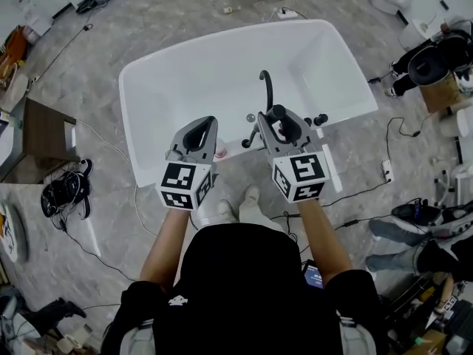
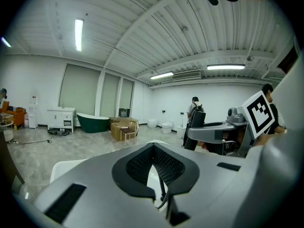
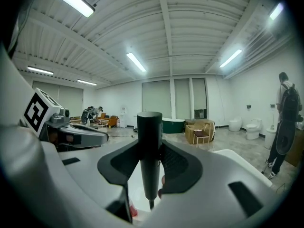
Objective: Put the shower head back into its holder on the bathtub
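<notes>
My right gripper [image 1: 279, 117] is shut on the black handle of the shower head [image 1: 280, 114], which stands upright between its jaws. In the right gripper view the handle [image 3: 149, 151] rises through the middle of the right gripper [image 3: 149, 144], with a thin hose end below it. My left gripper [image 1: 203, 122] hovers beside it over the near rim of the white bathtub [image 1: 148, 69]. Its jaws are shut and hold nothing [image 2: 153, 147]. A black curved spout [image 1: 266, 87] and black knobs [image 1: 319, 119] stand on the rim just beyond the right gripper. The holder itself is hidden.
A small pink thing [image 1: 220, 152] sits on the rim between the grippers. A brown cabinet [image 1: 44, 135] and black gear [image 1: 66, 191] lie to the left, cables and a power strip [image 1: 386, 170] to the right. A person with a backpack [image 3: 285, 120] stands far off.
</notes>
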Motion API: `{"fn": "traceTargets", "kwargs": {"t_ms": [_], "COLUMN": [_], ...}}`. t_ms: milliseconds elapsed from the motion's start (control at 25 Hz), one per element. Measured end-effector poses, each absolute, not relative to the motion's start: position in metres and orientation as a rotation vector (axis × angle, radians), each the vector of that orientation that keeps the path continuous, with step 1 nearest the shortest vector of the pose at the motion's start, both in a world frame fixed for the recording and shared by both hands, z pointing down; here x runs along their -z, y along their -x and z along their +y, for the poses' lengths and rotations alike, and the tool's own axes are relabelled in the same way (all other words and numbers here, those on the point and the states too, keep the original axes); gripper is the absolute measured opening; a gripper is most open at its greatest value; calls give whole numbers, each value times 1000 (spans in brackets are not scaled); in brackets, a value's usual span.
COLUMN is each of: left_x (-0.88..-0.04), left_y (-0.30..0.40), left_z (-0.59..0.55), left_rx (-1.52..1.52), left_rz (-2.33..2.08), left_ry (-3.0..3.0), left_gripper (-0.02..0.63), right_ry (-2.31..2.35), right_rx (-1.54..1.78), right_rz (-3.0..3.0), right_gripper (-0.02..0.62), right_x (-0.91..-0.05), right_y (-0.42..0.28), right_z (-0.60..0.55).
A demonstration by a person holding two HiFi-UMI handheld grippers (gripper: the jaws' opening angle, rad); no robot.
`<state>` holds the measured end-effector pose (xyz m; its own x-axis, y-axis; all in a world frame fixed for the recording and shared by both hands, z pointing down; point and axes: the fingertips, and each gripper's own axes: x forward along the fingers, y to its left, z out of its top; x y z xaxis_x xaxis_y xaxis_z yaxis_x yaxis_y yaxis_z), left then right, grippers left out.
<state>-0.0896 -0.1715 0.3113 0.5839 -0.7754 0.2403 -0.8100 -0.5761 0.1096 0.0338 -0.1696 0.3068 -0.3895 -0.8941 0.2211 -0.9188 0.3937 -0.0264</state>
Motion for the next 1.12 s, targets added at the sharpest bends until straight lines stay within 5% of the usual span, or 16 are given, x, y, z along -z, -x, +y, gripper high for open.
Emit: {"fn": "traceTargets", "kwargs": {"t_ms": [1120], "left_x": [-395], "left_y": [70], "left_z": [-190], "left_rx": [-335], "left_rz": [-1327], "left_ry": [-2442], "left_gripper": [14], "right_ry": [-1496], "right_rx": [-357], "right_rz": [-2436], "right_gripper": [138], "right_x": [-382], "right_y": [-43], "right_z": [-202]}}
